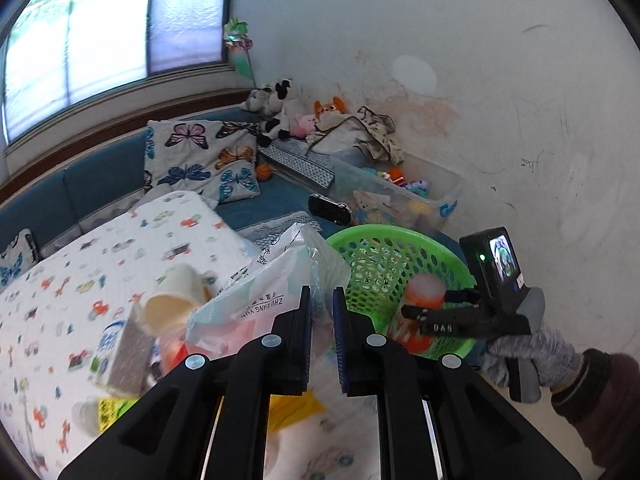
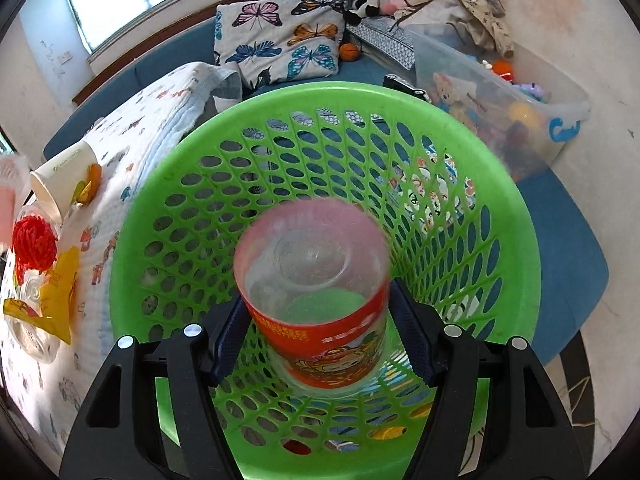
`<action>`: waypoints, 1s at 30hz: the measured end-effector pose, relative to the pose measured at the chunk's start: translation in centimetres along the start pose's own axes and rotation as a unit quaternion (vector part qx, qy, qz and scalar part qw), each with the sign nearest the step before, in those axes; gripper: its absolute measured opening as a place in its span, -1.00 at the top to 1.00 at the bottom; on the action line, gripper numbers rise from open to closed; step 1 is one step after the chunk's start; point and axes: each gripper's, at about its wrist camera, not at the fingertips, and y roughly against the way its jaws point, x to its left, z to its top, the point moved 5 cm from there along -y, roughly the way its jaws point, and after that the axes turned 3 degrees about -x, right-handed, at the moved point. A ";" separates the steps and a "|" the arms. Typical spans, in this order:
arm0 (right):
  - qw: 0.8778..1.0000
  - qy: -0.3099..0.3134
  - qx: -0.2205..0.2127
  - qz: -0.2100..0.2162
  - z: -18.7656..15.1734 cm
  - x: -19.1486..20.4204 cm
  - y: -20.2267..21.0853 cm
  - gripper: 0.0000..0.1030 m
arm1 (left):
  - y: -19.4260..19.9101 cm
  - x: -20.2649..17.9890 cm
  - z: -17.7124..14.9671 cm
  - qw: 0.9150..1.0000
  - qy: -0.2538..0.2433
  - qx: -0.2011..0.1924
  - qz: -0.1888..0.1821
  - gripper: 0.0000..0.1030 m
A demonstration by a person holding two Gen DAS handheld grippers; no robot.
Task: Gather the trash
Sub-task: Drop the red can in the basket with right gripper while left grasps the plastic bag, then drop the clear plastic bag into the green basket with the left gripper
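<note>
Right tongs: I have them over the green basket, pointing down into it, blue pads on either side of a clear plastic cup; whether the pads actually press on it I cannot tell.
Left tongs: clamped together on a thin fold of a clear plastic bag.
Plastic cup: clear, with a red and orange printed band, mouth tilted toward my right camera; it sits inside the basket's rim.
Plastic bag: crinkled, printed with black characters, hanging from my left tongs at about 10 o'clock of the pads, above the bed.
Green basket: perforated plastic, just beside the bed's edge; in my left view it stands at 2 o'clock of the tongs.
Remaining trash: a paper cup lies on its side on the bed at 9 o'clock of the basket, with a red mesh ball and a yellow wrapper near it, toward 8 o'clock.
Bed: covered by a white quilt printed with small cars and animals.
Right hand: grey-gloved, dark sleeve, gripping the handle at 3 o'clock in my left view.
Surroundings: butterfly pillows at 12 o'clock, a clear toy bin at 2 o'clock.
</note>
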 end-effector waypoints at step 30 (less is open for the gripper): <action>0.998 -0.010 -0.056 -0.011 -1.7 -3.4 7.9 -0.50 | -12.4 -6.7 -1.7 0.989 0.016 0.118 -0.082 0.69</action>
